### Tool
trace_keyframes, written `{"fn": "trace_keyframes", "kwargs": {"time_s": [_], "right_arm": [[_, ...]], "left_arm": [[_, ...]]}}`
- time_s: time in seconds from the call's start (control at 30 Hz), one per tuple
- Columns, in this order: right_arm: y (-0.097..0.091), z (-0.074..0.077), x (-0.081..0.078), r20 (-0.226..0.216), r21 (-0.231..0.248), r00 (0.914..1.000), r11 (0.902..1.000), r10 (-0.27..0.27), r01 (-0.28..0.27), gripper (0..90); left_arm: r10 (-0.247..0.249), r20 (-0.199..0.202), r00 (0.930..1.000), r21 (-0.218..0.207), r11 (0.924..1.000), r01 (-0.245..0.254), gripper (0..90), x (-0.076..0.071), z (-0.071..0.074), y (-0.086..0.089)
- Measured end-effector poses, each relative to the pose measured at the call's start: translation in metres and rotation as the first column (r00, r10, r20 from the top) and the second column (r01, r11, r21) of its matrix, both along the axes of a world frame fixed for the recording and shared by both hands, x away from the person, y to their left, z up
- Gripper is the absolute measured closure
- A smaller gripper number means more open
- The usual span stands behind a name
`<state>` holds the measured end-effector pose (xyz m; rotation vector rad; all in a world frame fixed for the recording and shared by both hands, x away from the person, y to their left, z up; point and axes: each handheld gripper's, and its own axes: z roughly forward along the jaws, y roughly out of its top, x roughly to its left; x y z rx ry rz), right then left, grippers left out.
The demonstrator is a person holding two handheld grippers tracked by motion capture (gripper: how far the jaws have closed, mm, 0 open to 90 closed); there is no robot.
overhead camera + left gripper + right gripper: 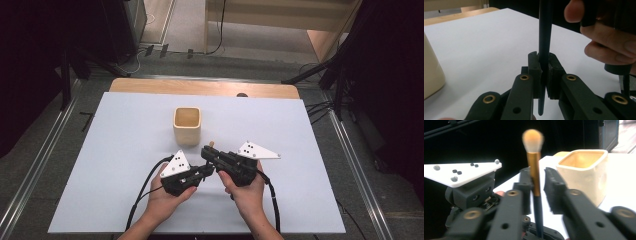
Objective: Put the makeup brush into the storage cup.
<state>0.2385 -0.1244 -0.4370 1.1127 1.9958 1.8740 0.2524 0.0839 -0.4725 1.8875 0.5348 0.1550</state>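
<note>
The brush (534,170) is clamped by both the left gripper (543,75) and right gripper (537,187); one grip should be eased before it is carried to the cup (187,125) mid-table.

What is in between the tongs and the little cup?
Just bare white table between the tongs and the cup, seen from the high view. The left tongs pinch the brush by its dark handle; the right tongs flank its gold collar.
</note>
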Motion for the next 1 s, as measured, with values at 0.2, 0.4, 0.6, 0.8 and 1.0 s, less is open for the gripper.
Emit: {"fn": "trace_keyframes", "kwargs": {"time_s": [0.2, 0.4, 0.6, 0.8, 1.0], "right_arm": [[0.002, 0.000, -0.002, 0.025, -0.033, 0.9995, 0.9992, -0.021, 0.022, 84.4], [0.008, -0.002, -0.005, 0.060, -0.041, 0.9982, 0.9991, -0.008, 0.011, 84.4], [0.012, -0.002, -0.006, 0.087, -0.044, 0.9961, 0.9990, 0.014, -0.011, 84.3], [0.006, -0.001, -0.004, 0.094, -0.033, 0.9954, 0.9993, -0.016, 0.019, 51.3], [-0.012, 0.004, -0.004, 0.102, -0.085, 0.9907, 0.9915, -0.090, 0.098, 1.7]], "left_arm": [[0.013, 0.004, 0.9999, -0.075, 0.9971, -0.012, 69.9, 0.000, 0.006, 0.006], [0.029, -0.004, 0.9996, -0.106, 0.9939, -0.029, 72.2, -0.001, 0.012, 0.008], [0.028, -0.026, 0.9993, -0.115, 0.9929, -0.031, 81.8, 0.001, 0.015, 0.009], [0.027, -0.020, 0.9994, -0.098, 0.9948, -0.028, 84.0, 0.002, 0.014, 0.008], [0.039, -0.008, 0.9992, -0.092, 0.9949, -0.040, 84.1, 0.006, 0.012, 0.014]]}}
